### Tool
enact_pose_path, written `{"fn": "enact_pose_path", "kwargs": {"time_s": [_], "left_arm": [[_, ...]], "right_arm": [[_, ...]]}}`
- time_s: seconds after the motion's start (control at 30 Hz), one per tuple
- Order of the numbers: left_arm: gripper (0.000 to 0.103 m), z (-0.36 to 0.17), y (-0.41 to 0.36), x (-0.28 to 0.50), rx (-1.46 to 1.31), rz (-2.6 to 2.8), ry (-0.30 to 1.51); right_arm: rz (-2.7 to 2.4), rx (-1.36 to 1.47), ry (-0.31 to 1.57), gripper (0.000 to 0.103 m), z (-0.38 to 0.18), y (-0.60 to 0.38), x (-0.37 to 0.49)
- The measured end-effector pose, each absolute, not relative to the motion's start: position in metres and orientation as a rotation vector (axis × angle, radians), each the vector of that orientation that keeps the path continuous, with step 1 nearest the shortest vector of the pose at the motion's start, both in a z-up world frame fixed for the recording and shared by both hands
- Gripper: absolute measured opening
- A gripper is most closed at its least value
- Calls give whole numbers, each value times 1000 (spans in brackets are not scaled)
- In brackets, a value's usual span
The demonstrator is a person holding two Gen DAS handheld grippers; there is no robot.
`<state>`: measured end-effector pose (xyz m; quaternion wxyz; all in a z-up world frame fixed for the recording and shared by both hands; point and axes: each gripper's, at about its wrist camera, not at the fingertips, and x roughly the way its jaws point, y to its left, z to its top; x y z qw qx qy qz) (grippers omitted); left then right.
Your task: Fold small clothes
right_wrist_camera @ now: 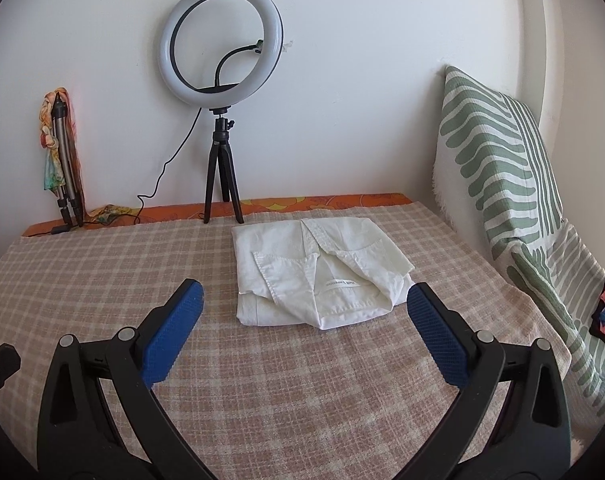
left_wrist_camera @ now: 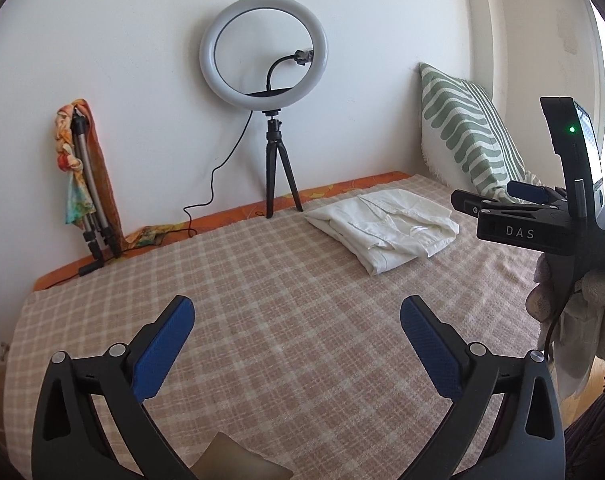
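A folded white shirt [right_wrist_camera: 318, 268] lies on the checked bed cover [right_wrist_camera: 302, 380], just ahead of the right claw [right_wrist_camera: 306, 320]. Both claws, including the left claw [left_wrist_camera: 296, 336], stand released and empty.

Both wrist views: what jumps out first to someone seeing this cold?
The white ring light on its black mini tripod, against the wall at the far edge of the bed. Next, the folded white garment lying on the checked blanket, just ahead of the right gripper, whose blue-padded jaws are open and empty. A green-striped pillow leans in the right corner; the left gripper is open too.
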<state>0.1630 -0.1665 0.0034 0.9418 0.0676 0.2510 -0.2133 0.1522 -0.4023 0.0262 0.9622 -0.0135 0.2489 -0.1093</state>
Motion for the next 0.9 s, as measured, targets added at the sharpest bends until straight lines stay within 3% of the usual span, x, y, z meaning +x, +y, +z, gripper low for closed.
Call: {"fn": "enact_pose_path", "kwargs": {"time_s": [0.9], "left_arm": [[102,-24,-163,150,201,-418,526]], "right_arm": [[-179,-31,549,103,7,-388,160]]}}
